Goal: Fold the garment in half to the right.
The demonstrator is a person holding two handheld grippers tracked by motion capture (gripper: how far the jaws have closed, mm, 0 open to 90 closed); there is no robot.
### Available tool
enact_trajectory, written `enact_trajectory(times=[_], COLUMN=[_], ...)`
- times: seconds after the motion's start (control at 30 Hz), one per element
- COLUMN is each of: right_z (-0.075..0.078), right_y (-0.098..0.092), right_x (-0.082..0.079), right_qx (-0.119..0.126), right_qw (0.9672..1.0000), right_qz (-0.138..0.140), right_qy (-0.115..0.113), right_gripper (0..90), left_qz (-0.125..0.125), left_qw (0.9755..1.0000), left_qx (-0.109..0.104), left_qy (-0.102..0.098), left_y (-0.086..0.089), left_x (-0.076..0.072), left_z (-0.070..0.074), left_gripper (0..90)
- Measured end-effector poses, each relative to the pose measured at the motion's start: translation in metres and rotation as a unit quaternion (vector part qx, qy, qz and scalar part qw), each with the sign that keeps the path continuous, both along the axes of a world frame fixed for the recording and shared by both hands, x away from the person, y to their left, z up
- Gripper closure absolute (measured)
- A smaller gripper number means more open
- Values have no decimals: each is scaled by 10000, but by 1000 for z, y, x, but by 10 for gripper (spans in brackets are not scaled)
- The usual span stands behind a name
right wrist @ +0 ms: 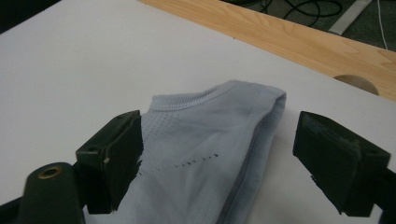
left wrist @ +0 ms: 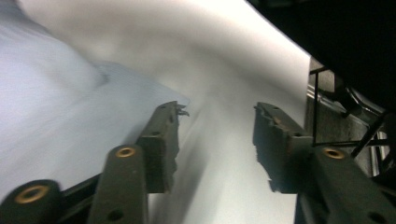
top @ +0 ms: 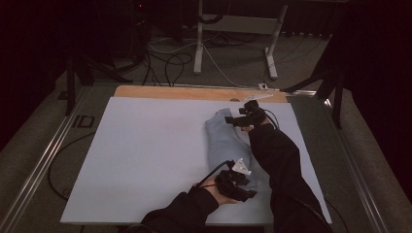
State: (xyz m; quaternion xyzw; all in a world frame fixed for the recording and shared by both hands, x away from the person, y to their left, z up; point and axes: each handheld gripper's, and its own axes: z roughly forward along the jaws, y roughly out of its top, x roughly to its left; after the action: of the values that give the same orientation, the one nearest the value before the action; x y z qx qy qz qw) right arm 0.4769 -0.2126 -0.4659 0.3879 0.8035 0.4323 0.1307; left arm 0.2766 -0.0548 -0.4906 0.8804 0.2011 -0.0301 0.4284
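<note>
both grippers stand open: right gripper (right wrist: 217, 156) straddles the folded shirt (right wrist: 205, 154) unclamped, left gripper (left wrist: 217, 140) gapes beside its near end.

Both forearms reach in crossing slightly, the left gripper (top: 235, 178) held low and near with jaws apart, the right gripper (top: 241, 119) farther out, apparently angled down, jaws wide.
</note>
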Motion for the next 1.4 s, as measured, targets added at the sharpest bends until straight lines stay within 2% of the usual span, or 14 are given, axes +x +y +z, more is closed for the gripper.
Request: enact_trajectory(times=[0.17,0.23,0.3,0.37,0.5,0.57,0.63,0.9,1.0,1.03,1.1,1.2,1.3,1.4], right_z=[-1,-3,-4,-6,-9,-10,-11,-22,-29,-32,-38,-47,-52,-53], right_y=[-2,-1,0,2,5,5,4,3,6,8,9,11,11,12], right_x=[1,1,2,3,6,8,11,24,29,31,34,37,37,36], right_qx=[35,83,44,28,-31,-28,-75,-138,-179,-238,-255,-340,-445,-587], right_qw=[10000,9999,10000,9999,9999,9998,9996,9989,9982,9976,9970,9954,9946,9943], right_qz=[-38,-61,-64,-71,-97,-193,-254,-365,-398,-436,-442,-438,-459,-349], right_qy=[29,38,36,66,105,102,106,273,417,480,585,775,819,818], right_gripper=[135,134,128,128,137,158,194,234,265,266,270,328,415,501], left_qz=[135,203,146,117,166,257,303,680,801,913,1019,1132,1242,1366], left_qw=[9991,9987,9981,9979,9970,9959,9957,9938,9923,9908,9897,9886,9871,9854], left_qx=[-386,-460,-574,-540,-602,-632,-626,-687,-763,-816,-803,-776,-819,-832], left_qy=[-56,-36,-183,-338,-463,-593,-618,-558,-551,-582,-598,-612,-585,-589], left_y=[31,41,52,61,79,88,100,151,168,175,182,194,206,216], left_x=[2,4,4,3,3,2,1,-3,-8,-11,-14,-18,-20,-23], left_z=[12,14,15,16,20,21,22,15,8,4,1,-5,-11,-18], left_gripper=[407,341,280,214,142,67,4,5,7,11,15,15,15,22])
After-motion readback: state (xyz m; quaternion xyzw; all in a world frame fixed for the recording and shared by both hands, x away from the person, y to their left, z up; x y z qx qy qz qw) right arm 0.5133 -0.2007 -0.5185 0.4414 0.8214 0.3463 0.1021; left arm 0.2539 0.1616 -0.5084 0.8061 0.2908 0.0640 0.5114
